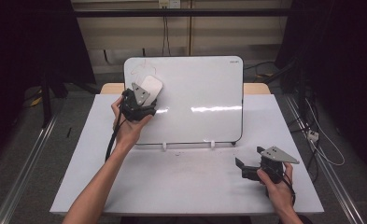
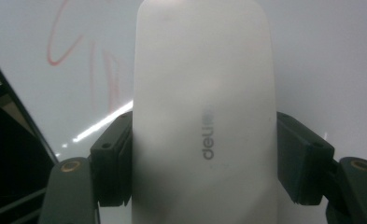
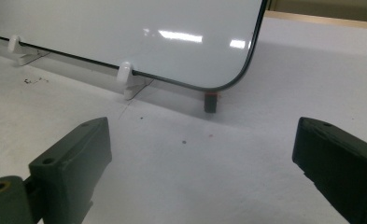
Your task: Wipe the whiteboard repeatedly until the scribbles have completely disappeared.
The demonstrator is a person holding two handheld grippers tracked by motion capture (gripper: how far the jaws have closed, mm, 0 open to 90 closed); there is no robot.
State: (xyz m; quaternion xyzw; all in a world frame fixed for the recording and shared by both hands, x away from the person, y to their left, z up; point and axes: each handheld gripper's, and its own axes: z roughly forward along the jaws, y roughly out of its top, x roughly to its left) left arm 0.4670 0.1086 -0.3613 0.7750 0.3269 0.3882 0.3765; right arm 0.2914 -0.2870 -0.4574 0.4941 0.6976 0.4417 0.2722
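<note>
- Dark curtains close in both sides of the room, with a pale wall and hanging cables at the back; a white tabletop (image 1: 186,186) carries the work.
- On the tabletop a whiteboard (image 1: 204,93) stands tilted back, its lower edge held in small white clips (image 3: 125,74).
- Faint red pen strokes (image 2: 62,42) mark the board's upper left part, as the left gripper view shows.
- A white eraser (image 2: 204,112) with grey lettering on its back sits against the board near its upper left corner, beside those red strokes; in the high view it is the pale block (image 1: 151,85) at the tip of the left gripper (image 1: 141,95).
- The left gripper's jaws are clamped on the eraser, one black pad pressed on each long side.
- The left hand (image 1: 130,123) holds that gripper up at the board, the forearm coming in from the bottom edge, and a black cable trails down from it.
- The right gripper (image 1: 249,165) rests low over the tabletop at the near right, well apart from the board, in the right hand (image 1: 277,184).
- Its jaws stand wide apart with nothing between them, only bare tabletop.
- Behind the board's lower right corner a small dark stub with a red top (image 3: 210,100) stands on the tabletop.
</note>
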